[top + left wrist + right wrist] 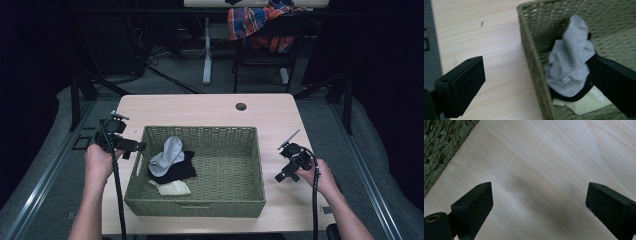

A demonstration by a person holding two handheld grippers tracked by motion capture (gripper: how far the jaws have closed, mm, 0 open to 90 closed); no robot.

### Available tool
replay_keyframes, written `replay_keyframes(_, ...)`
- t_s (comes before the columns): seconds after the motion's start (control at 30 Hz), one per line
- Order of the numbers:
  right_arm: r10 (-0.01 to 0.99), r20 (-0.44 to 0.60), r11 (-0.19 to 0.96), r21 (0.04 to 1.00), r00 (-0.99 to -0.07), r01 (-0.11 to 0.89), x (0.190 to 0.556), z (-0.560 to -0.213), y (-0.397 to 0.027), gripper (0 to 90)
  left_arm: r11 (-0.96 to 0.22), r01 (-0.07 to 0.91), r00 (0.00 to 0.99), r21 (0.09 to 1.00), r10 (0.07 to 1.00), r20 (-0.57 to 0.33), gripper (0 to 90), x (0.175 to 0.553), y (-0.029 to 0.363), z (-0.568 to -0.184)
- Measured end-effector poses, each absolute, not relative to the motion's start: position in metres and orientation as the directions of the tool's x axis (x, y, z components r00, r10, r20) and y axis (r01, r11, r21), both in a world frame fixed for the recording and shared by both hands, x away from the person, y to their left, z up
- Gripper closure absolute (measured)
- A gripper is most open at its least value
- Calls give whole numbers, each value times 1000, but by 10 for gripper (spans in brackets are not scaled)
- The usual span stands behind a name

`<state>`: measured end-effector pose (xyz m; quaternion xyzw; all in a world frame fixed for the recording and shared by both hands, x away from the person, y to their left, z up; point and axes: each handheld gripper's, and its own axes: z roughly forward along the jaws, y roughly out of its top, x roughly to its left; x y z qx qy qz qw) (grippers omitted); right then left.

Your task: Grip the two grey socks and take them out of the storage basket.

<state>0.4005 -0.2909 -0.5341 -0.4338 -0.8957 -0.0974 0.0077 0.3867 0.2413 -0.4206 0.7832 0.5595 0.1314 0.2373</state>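
the grey sock (570, 62) lies inside the woven basket (210, 137), against its left wall, atop a black sock (180, 170) with a cream sock (172, 187) nearer the front wall. the left gripper (134, 146) hovers at the basket's left rim, jaws wide apart, one outside the wall and one beside the sock. the sock's long axis runs from the basket's front toward its back. the right gripper (286, 171) is held right of the basket, jaws apart, holding nothing.

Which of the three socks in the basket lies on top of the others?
The grey sock; it rests over the black sock, while the cream sock lies flat on the basket floor.
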Motion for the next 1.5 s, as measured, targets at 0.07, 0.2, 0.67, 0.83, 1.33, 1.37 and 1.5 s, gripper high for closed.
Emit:
replay_keyframes(0.07,781,103,598,165,-616,785,400,-535,-291,71,-284,811,357,511,933,-48,0,390,234,-420)
replay_keyframes(0.2,777,99,602,168,-621,781,401,-534,-291,71,-311,807,383,501,923,-43,0,395,223,-420)
replay_keyframes(0.67,774,106,606,161,-624,779,401,-535,-292,71,-397,787,462,471,887,-25,1,414,186,-432)
replay_keyframes(0.83,807,128,546,209,-577,811,398,-539,-292,71,-421,793,475,441,880,-14,69,420,175,-442)
replay_keyframes(1.33,796,123,568,183,-592,802,400,-541,-289,73,-497,806,524,321,852,3,629,431,156,-479)
replay_keyframes(1.37,784,115,590,165,-610,790,401,-540,-289,73,-510,804,533,305,846,11,685,431,155,-482)
replay_keyframes(1.5,779,103,602,149,-618,784,401,-536,-289,74,-513,800,536,311,844,14,818,430,154,-483)
